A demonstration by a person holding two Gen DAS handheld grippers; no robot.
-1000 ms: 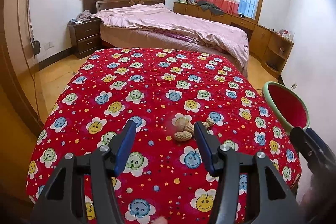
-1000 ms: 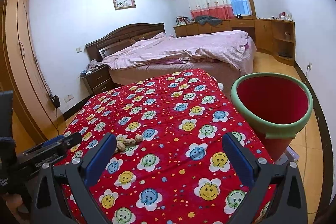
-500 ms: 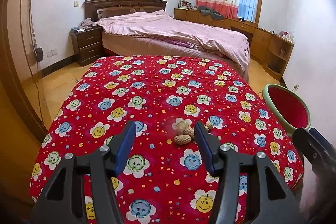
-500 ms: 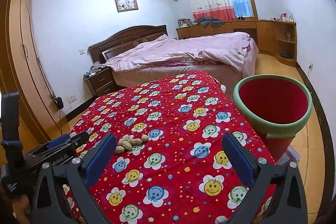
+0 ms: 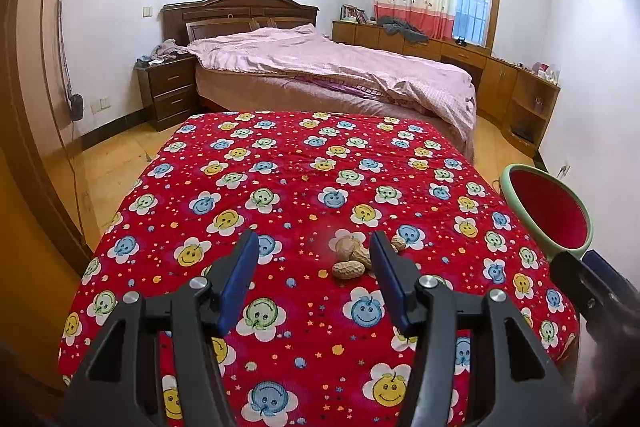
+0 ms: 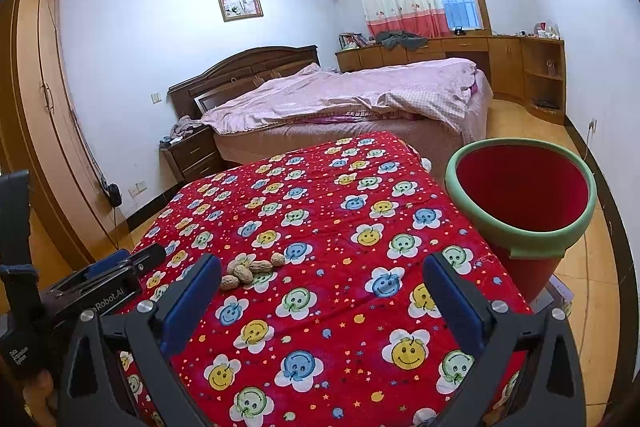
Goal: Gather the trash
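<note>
Several tan peanut shells (image 5: pixel 352 257) lie clustered on the red smiley-flower-patterned surface (image 5: pixel 280 187), just ahead of the spread, empty left tongs (image 5: pixel 314 277); the red bin with green rim (image 5: pixel 550 211) stands right of the shells.

From the right wrist, the right tongs (image 6: pixel 322 301) gape wide, holding nothing, shells (image 6: pixel 250 269) by their left finger, bin (image 6: pixel 520 205) right of the shells, beside the surface (image 6: pixel 320 207).

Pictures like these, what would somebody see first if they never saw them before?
First comes the bright red cloth with smiley flowers, spread over the table in front of both grippers. A little pile of peanuts sits on it, just ahead of the open left gripper. At the table's right edge stands a red bin with a green rim, and a pink bed fills the room behind.
</note>
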